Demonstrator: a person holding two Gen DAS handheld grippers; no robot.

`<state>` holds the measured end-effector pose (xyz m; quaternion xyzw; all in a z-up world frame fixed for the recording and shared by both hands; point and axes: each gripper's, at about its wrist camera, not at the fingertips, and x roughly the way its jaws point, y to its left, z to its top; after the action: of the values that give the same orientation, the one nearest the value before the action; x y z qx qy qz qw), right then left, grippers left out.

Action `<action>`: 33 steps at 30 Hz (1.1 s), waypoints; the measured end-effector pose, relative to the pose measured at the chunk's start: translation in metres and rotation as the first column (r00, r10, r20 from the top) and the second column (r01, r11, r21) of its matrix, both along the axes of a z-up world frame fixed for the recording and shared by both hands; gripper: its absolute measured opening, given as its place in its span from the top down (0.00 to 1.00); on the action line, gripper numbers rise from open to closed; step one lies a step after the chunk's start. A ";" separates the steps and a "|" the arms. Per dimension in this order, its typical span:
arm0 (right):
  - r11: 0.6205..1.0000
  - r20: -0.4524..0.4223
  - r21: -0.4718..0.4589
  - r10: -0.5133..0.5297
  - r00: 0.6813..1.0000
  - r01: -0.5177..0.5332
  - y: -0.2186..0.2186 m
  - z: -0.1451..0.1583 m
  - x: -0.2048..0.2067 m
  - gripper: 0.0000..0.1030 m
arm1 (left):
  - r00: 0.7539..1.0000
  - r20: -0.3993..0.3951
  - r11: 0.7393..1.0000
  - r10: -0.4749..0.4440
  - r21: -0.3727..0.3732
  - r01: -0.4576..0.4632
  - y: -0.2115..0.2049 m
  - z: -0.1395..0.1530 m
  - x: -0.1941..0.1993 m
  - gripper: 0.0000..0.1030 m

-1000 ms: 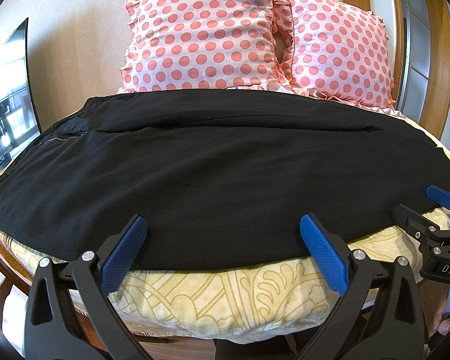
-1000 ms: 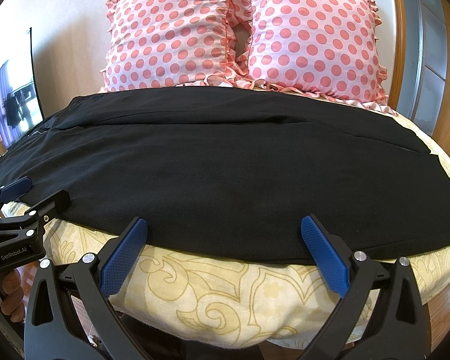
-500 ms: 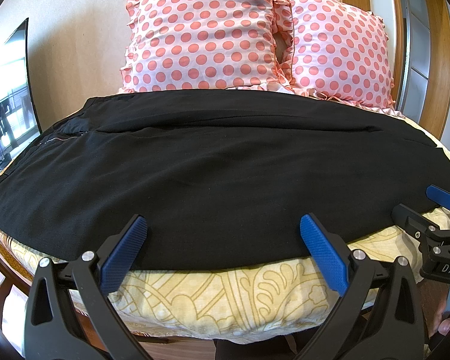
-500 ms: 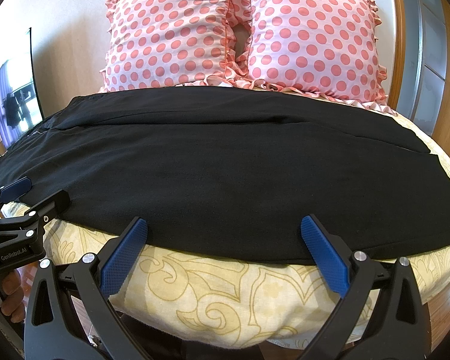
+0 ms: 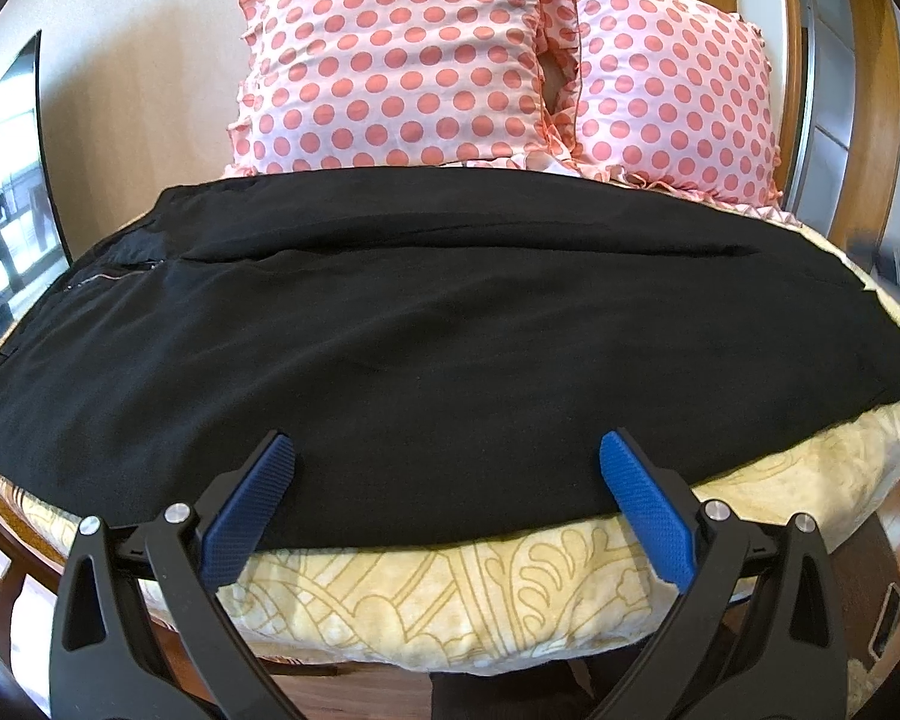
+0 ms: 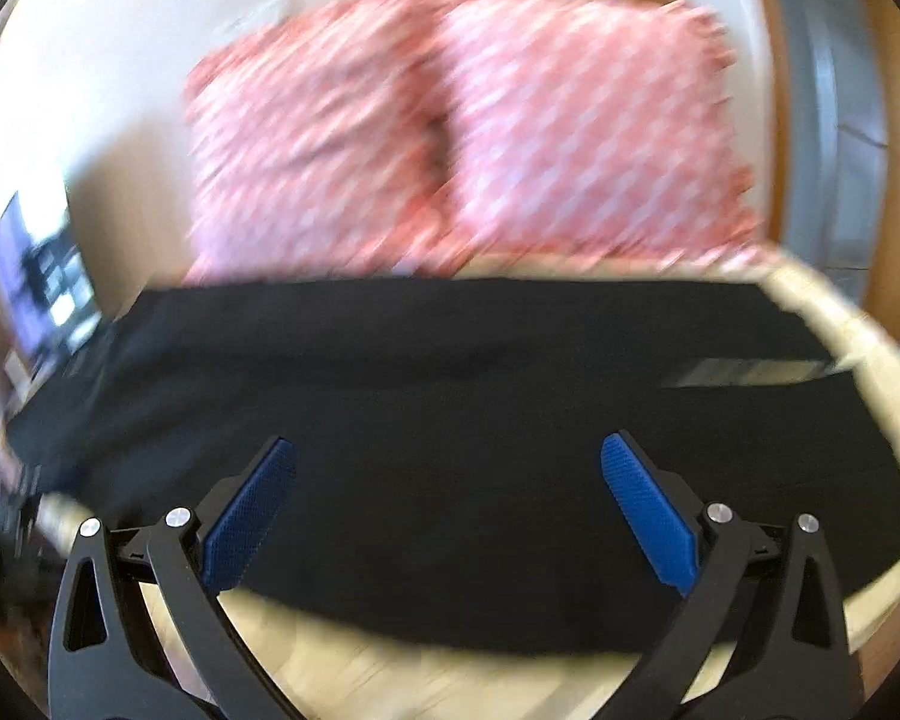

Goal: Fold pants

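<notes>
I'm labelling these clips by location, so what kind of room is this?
Most likely a bedroom. Black pants lie spread across a bed with a yellow patterned cover, and two pink polka-dot pillows lean against the wall behind it.

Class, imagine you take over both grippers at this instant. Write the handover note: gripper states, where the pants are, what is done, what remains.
Left gripper: open, empty, at the near edge of the pants.
Right gripper: open, empty, over the pants; its view is blurred.
Pants: spread flat across the bed, in front of two spotted pillows.
Done: pants laid out; no fold visible.
Left: grasp an edge and make every fold.
</notes>
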<state>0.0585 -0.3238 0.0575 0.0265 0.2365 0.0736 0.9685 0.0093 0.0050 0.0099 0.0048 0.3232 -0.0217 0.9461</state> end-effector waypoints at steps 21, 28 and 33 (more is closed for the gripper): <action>0.691 -0.398 -0.141 -0.695 0.599 0.709 -0.203 -0.025 0.320 0.63 | 0.997 0.065 0.997 -0.033 -0.073 0.037 0.018 0.014 0.027 0.02; 0.722 -0.352 0.142 -0.603 0.716 0.678 -0.225 -0.024 0.254 0.98 | 0.997 0.074 0.987 -0.017 -0.160 0.028 0.031 0.015 0.027 0.02; 0.756 -0.192 0.359 -0.515 0.836 0.548 -0.213 0.009 0.168 0.98 | 0.991 0.125 0.964 0.053 -0.265 -0.018 0.055 0.024 0.014 0.02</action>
<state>0.2263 -0.5367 0.0669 0.2925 0.2381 -0.1588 0.9124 0.0234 0.0597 0.0339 -0.1254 0.2548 -0.0471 0.9577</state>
